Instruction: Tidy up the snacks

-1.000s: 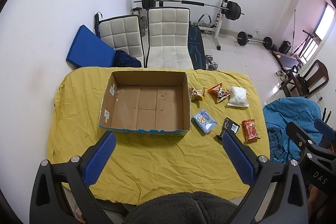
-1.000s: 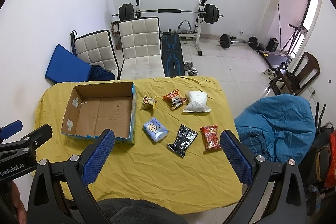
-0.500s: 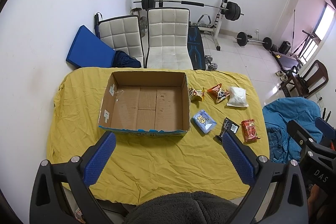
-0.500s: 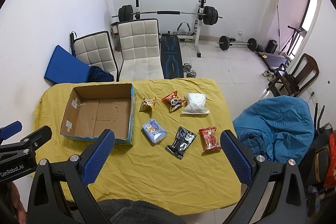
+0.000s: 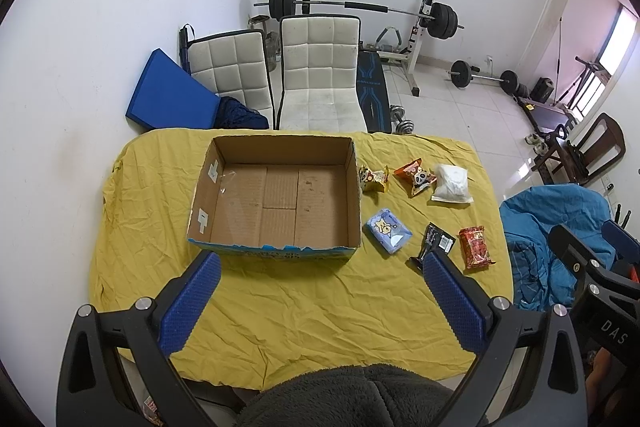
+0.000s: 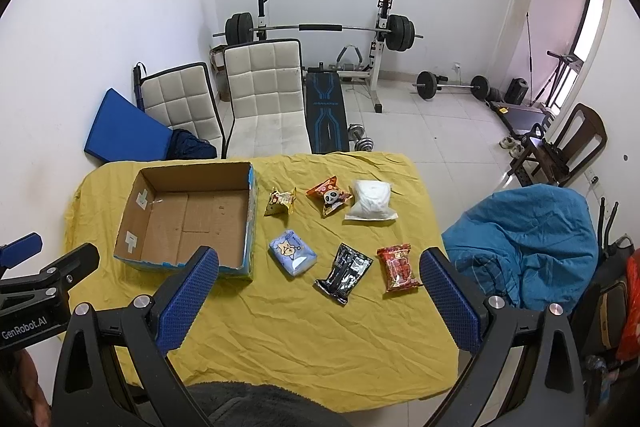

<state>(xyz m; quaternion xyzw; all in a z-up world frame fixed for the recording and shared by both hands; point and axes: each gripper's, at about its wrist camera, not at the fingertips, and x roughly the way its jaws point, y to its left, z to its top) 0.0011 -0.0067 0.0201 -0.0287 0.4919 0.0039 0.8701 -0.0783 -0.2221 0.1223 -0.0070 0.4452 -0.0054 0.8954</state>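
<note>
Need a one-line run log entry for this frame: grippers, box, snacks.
left gripper: open, empty | right gripper: open, empty | cardboard box: empty | six snack packs on yellow cloth, right of box | phase: pre-grasp

Left wrist view: black packet beside the cardboard box, near end hidden behind a blue finger pad; right gripper cut by the frame edge, far right of the box; print on every wrapper by the box too small to read.
</note>
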